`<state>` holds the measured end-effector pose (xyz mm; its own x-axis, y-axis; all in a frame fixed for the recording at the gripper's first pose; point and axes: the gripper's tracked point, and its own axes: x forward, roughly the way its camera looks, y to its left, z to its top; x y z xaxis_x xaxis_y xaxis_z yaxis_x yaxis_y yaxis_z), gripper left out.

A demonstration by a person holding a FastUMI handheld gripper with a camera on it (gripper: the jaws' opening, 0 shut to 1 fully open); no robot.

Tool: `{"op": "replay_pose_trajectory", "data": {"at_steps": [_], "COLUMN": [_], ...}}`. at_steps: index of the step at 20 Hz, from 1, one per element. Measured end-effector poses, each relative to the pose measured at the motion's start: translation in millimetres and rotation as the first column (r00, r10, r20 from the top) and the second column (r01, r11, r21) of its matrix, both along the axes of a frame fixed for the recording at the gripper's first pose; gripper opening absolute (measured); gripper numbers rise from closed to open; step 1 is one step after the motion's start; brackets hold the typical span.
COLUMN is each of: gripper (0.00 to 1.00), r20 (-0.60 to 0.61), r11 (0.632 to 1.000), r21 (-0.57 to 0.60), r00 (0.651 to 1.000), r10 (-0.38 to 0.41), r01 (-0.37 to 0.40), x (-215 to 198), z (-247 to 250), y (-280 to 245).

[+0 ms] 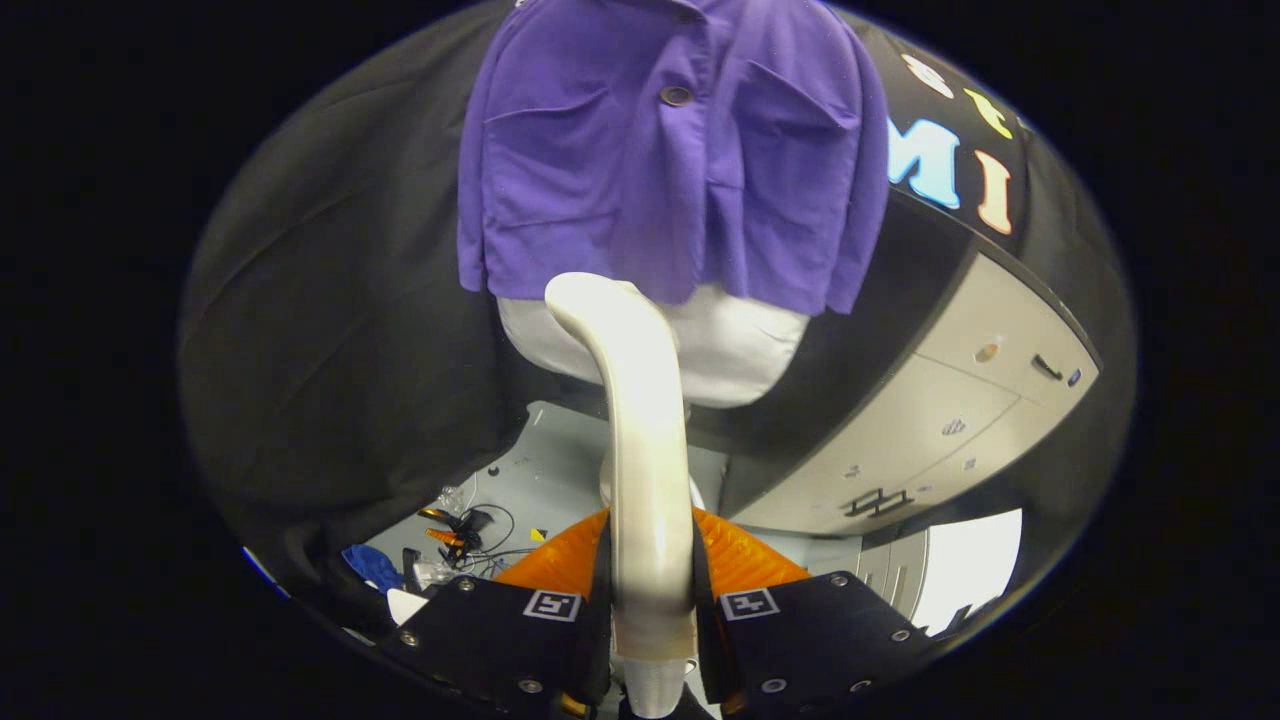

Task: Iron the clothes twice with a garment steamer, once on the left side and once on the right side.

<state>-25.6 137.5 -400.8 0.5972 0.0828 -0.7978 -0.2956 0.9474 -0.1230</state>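
- Black cloth [330, 300] drapes the booth behind everything we see, and pale cabinet fronts [960, 410] run off to one side beyond it — a plain backdrop for the garment.
- We see the purple shirt [670, 160] hanging over a white mannequin form [740, 345], front toward us, so its fabric falls flat and can be reached from either side.
- We hold the garment steamer [645, 440] by its pale handle, which rises straight up between the fingers; the gripper [650, 600] is clamped on it, both fingers pressing its sides, which keeps the long body from swinging.
- We note the steamer's curved head sits at the shirt's lower hem, just left of the button line — touching or merely very close, we cannot tell.
- We judge that this placement suits a pass on the left half of the shirt; whether any pass is already complete cannot be read from this moment.
- Down below, beyond the fingers, a grey floor [560, 470] carries loose cables [470, 530] and a blue rag [372, 565] — well clear of the steamer's path.
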Motion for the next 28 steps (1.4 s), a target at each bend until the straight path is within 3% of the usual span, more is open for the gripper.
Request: {"op": "replay_pose_trajectory", "data": {"at_steps": [6,11,19,28], "gripper": [0.36,0.36,0.36,0.36], "r20": [0.002,0.093,0.358,0.584], "r11": [0.989,0.958,0.954,0.955], "r21": [0.057,0.168,0.247,0.289], "r00": [0.990,0.964,0.899,0.779], "r10": [-0.138,-0.248,-0.251,-0.227], "r01": [0.137,0.231,0.169,0.062], "x": [-33,-35,-12,14], "z": [35,90,211,318], "y": [-92,-144,-169,-139]}}
